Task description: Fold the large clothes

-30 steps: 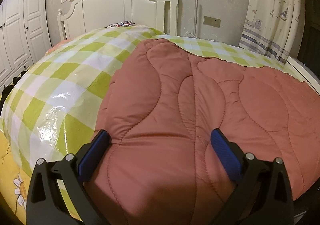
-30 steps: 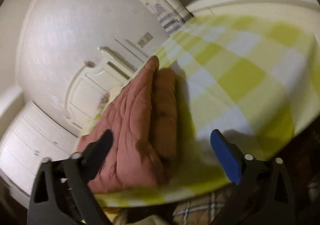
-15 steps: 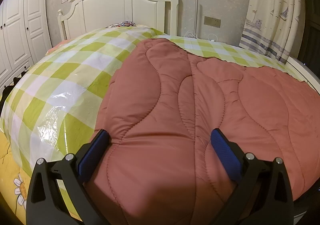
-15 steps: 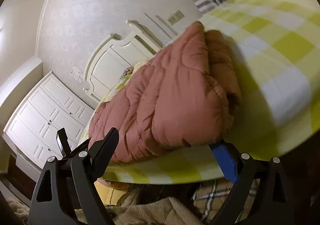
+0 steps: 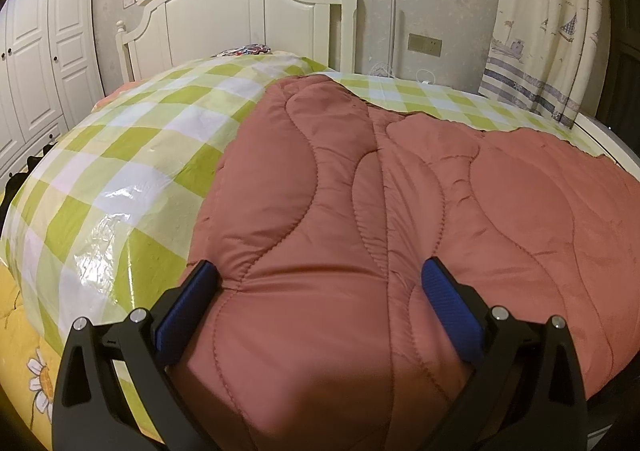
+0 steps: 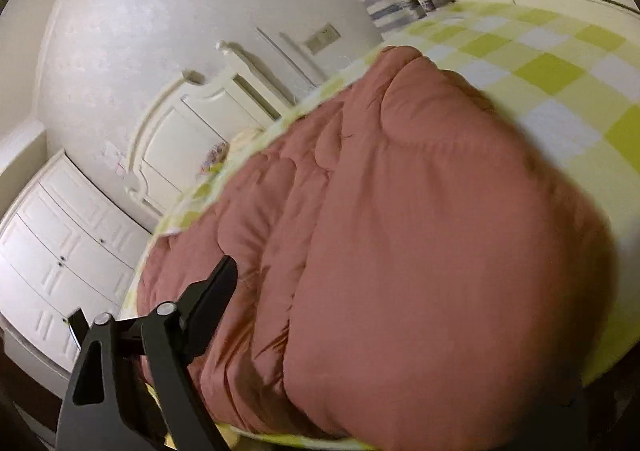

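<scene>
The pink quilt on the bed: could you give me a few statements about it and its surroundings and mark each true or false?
1. The pink quilt lies on a green and white checked sheet. True.
2. The left gripper has its blue pads on either side of a bulge at the quilt's near edge. True.
3. The headboard is dark brown. False: it is cream white.
4. The quilt covers the whole bed. False: checked sheet shows beside and beyond it.
5. A curtain printed with boats hangs by the bed. True.
6. The wardrobe doors stand open. False: they are closed.
</scene>
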`<state>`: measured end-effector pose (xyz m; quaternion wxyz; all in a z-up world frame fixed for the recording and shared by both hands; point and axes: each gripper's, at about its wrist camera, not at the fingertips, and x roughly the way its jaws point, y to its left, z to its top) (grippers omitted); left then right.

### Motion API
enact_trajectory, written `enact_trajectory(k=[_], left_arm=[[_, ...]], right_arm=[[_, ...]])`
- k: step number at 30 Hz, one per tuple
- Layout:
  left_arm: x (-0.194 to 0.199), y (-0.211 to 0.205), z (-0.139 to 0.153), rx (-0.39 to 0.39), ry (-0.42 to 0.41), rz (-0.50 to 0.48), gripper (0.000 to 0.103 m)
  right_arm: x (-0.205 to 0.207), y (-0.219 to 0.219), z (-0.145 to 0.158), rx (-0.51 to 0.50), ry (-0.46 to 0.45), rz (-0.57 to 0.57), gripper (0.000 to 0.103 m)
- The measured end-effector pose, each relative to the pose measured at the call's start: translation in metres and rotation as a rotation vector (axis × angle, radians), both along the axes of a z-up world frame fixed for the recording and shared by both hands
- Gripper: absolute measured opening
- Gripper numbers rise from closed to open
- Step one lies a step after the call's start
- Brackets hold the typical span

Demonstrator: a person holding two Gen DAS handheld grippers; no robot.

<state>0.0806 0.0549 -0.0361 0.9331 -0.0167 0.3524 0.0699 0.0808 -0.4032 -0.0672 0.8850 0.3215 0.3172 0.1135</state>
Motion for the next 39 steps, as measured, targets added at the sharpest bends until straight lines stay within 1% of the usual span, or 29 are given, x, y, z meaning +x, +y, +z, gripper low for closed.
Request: enact_trajectory(k=[1, 2, 4, 7, 8, 10, 11, 12, 14, 15, 16, 17, 18, 19, 21, 23, 24, 26, 27, 29, 30, 32, 33, 34, 35, 37, 38, 39], left_arm=[[0.000, -0.002, 0.003, 0.010, 0.004, 0.005, 0.101], [0.000, -0.003, 0.007, 0.022, 0.008, 0.008, 0.100], [-0.004, -0.010, 0.021, 0.025, -0.011, -0.003, 0.100], [-0.004, -0.031, 0.048, 0.010, -0.061, -0.060, 0.100], [0.000, -0.045, 0.058, 0.010, -0.074, -0.095, 0.100], [0.011, -0.071, 0.067, 0.015, -0.069, -0.155, 0.100], [0.019, -0.086, 0.069, 0.029, -0.060, -0.182, 0.100], [0.030, -0.105, 0.070, 0.060, -0.051, -0.210, 0.100], [0.052, -0.134, 0.065, 0.112, -0.021, -0.236, 0.101], [0.066, -0.148, 0.059, 0.126, 0.011, -0.246, 0.101], [0.080, -0.163, 0.048, 0.139, 0.051, -0.258, 0.101], [0.092, -0.179, 0.031, 0.187, 0.091, -0.269, 0.101], [0.099, -0.189, 0.017, 0.229, 0.110, -0.281, 0.101], [0.103, -0.199, 0.008, 0.272, 0.116, -0.291, 0.101], [0.101, -0.206, 0.012, 0.315, 0.103, -0.289, 0.101], [0.100, -0.202, 0.011, 0.292, 0.107, -0.301, 0.101], [0.098, -0.194, 0.015, 0.254, 0.109, -0.293, 0.101], [0.087, -0.182, 0.026, 0.201, 0.081, -0.268, 0.099], [0.072, -0.178, 0.036, 0.169, 0.047, -0.278, 0.099], [0.042, -0.175, 0.046, 0.145, 0.002, -0.324, 0.100], [0.034, -0.180, 0.044, 0.151, 0.003, -0.353, 0.100], [0.022, -0.193, 0.027, 0.185, 0.043, -0.417, 0.100], [0.019, -0.198, 0.013, 0.197, 0.050, -0.429, 0.100], [0.019, -0.198, 0.007, 0.188, 0.040, -0.438, 0.101], [0.021, -0.195, 0.004, 0.167, 0.036, -0.447, 0.101], [0.028, -0.185, 0.008, 0.093, 0.076, -0.479, 0.101], [0.028, -0.179, 0.011, 0.071, 0.089, -0.494, 0.098], [0.025, -0.168, 0.021, 0.026, 0.087, -0.505, 0.095]], right_arm=[[0.000, 0.004, 0.002, -0.052, -0.007, -0.014, 0.056], [-0.003, 0.006, 0.004, -0.080, -0.028, -0.014, 0.047], [-0.013, 0.006, 0.010, -0.094, -0.096, -0.024, 0.042], [-0.028, 0.000, 0.021, -0.102, -0.161, -0.045, 0.041], [-0.032, -0.002, 0.024, -0.111, -0.176, -0.050, 0.041], [-0.038, -0.005, 0.030, -0.130, -0.199, -0.060, 0.041], [-0.039, -0.006, 0.032, -0.133, -0.205, -0.064, 0.041], [-0.042, -0.008, 0.035, -0.141, -0.216, -0.070, 0.041], [-0.045, -0.010, 0.039, -0.159, -0.229, -0.077, 0.041], [-0.046, -0.011, 0.041, -0.166, -0.233, -0.079, 0.041], [-0.047, -0.013, 0.043, -0.177, -0.238, -0.081, 0.041], [-0.047, -0.013, 0.046, -0.189, -0.243, -0.084, 0.041], [-0.048, -0.013, 0.049, -0.203, -0.254, -0.082, 0.041], [-0.048, -0.011, 0.052, -0.215, -0.259, -0.076, 0.041], [-0.050, -0.004, 0.060, -0.273, -0.280, -0.073, 0.041], [-0.051, 0.003, 0.068, -0.317, -0.298, -0.059, 0.041], [-0.050, 0.007, 0.071, -0.337, -0.305, -0.058, 0.041], [-0.052, 0.016, 0.081, -0.390, -0.326, -0.053, 0.041], [-0.052, 0.020, 0.084, -0.409, -0.332, -0.050, 0.041], [-0.051, 0.029, 0.092, -0.453, -0.342, -0.044, 0.041], [-0.050, 0.036, 0.097, -0.476, -0.351, -0.039, 0.041], [-0.048, 0.050, 0.105, -0.512, -0.365, -0.024, 0.041], [-0.047, 0.062, 0.107, -0.539, -0.366, 0.003, 0.041], [-0.046, 0.075, 0.108, -0.569, -0.366, 0.023, 0.041], [-0.047, 0.087, 0.109, -0.601, -0.373, 0.036, 0.041], [-0.048, 0.112, 0.112, -0.680, -0.405, 0.054, 0.041], [-0.049, 0.118, 0.114, -0.700, -0.414, 0.058, 0.041], [-0.048, 0.125, 0.118, -0.722, -0.424, 0.063, 0.041]])
